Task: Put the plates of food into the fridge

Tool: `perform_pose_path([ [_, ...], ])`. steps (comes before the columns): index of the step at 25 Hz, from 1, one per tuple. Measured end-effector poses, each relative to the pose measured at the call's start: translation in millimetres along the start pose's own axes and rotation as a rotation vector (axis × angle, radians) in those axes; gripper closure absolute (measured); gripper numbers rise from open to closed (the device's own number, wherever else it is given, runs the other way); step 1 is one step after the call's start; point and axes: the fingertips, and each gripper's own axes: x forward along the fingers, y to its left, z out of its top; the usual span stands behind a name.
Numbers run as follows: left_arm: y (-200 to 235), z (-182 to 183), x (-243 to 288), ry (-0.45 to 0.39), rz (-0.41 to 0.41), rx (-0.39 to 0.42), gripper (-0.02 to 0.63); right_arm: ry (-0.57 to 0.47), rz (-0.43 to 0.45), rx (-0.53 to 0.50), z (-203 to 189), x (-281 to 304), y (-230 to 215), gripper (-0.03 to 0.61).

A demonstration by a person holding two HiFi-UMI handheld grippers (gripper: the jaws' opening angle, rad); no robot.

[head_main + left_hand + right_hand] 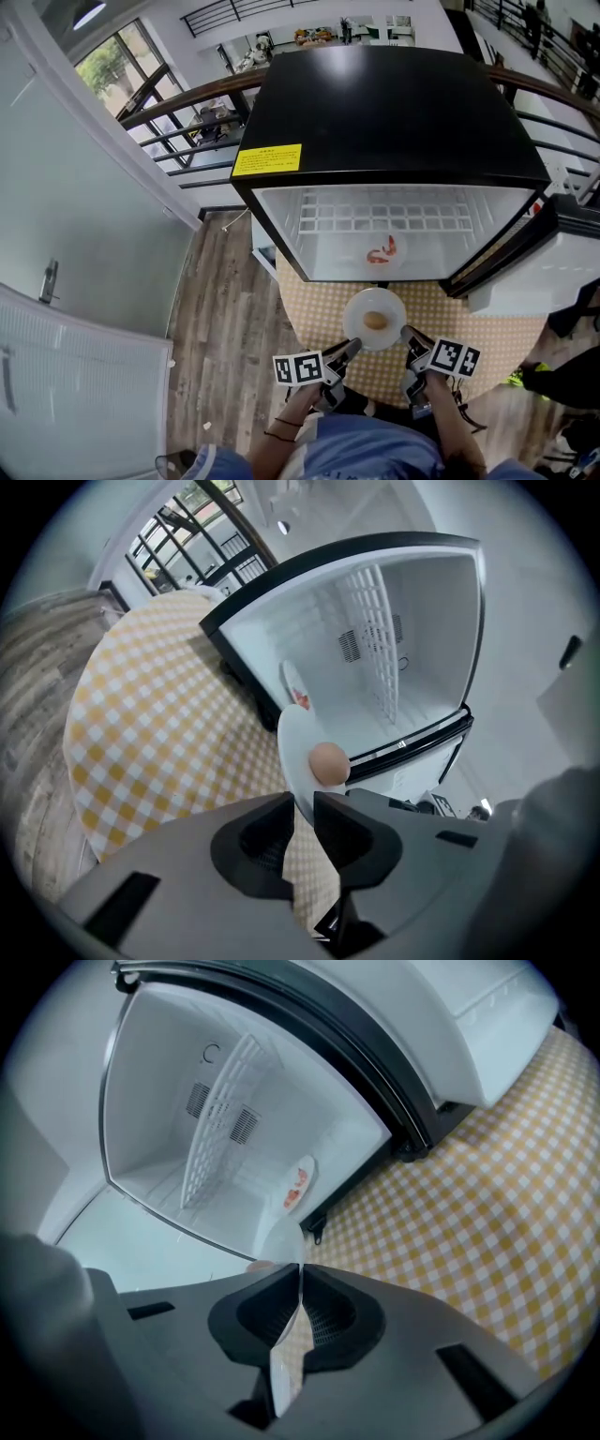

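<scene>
- Jaws of the left hand-held gripper pinching the near-left rim of a white plate.
- Jaws of the right hand-held gripper pressed thinly together on the near-right rim of the same plate.
- Plate held between the two over the desk with its yellow checked cloth, carrying one round brown piece of food.
- Just beyond the plate, the open black-topped fridge standing on the desk, its door swung out to the right.
- Inside, on the fridge floor, a second plate with red food, below a white wire shelf.
</scene>
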Motion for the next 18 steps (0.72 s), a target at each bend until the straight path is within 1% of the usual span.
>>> perform_pose_path([
  [2, -19, 11, -6, -0.019, -0.002, 0.056, 0.54, -0.03, 0.029, -0.004, 10, -11, 17, 0.555],
  [5, -42, 30, -13, -0.047, 0.033, 0.156, 0.538, -0.078, 0.055, -0.037, 27, -22, 41, 0.555],
  [9, -79, 58, -15, -0.08, 0.036, 0.286, 0.537, -0.139, 0.086, -0.081, 53, -36, 70, 0.555],
  [13, -108, 87, -17, -0.118, 0.08, 0.406, 0.532, -0.191, 0.118, -0.108, 77, -45, 96, 0.555],
  [15, -121, 99, -19, -0.14, 0.09, 0.445, 0.531, -0.216, 0.125, -0.125, 88, -50, 108, 0.555],
  [18, -137, 114, -22, -0.171, 0.075, 0.456, 0.531, -0.241, 0.16, -0.113, 100, -55, 124, 0.555],
])
